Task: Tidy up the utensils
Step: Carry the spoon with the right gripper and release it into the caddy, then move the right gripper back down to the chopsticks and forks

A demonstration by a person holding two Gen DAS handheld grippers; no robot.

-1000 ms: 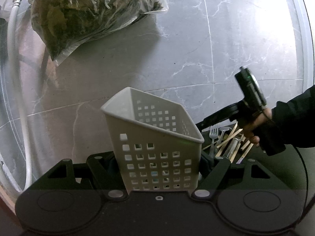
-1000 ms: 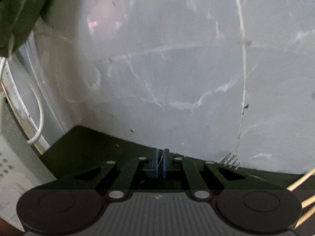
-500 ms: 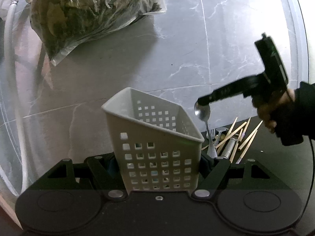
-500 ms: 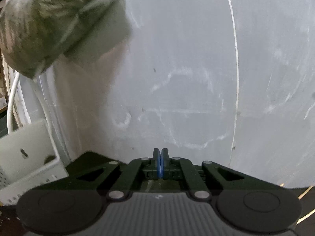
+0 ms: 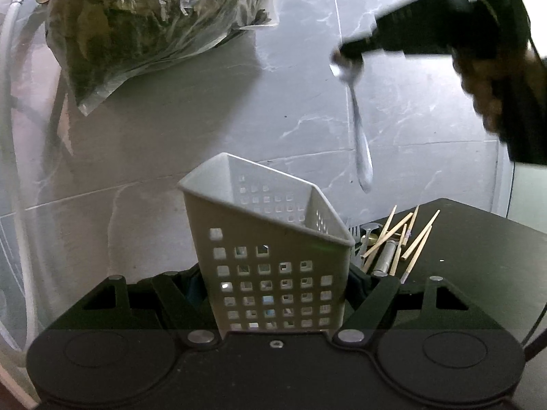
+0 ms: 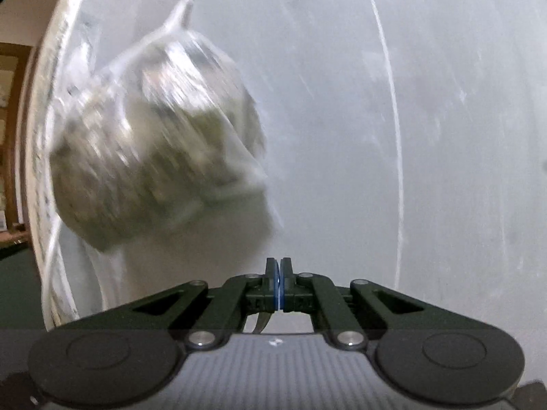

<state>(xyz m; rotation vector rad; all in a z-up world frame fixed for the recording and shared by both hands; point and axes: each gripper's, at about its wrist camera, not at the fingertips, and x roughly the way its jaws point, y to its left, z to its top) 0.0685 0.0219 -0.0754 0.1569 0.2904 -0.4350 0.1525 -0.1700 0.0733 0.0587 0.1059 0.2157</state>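
Here, clamped between the left gripper [image 5: 280, 294] fingers: a white perforated plastic utensil basket [image 5: 266, 239], seemingly empty. Pinched at the bowl by the closed right gripper [image 5: 345, 56], dangling above and right: a silver metal spoon [image 5: 359, 126]. Behind, loose on black surface [image 5: 471, 239]: wooden chopsticks [image 5: 413, 239].
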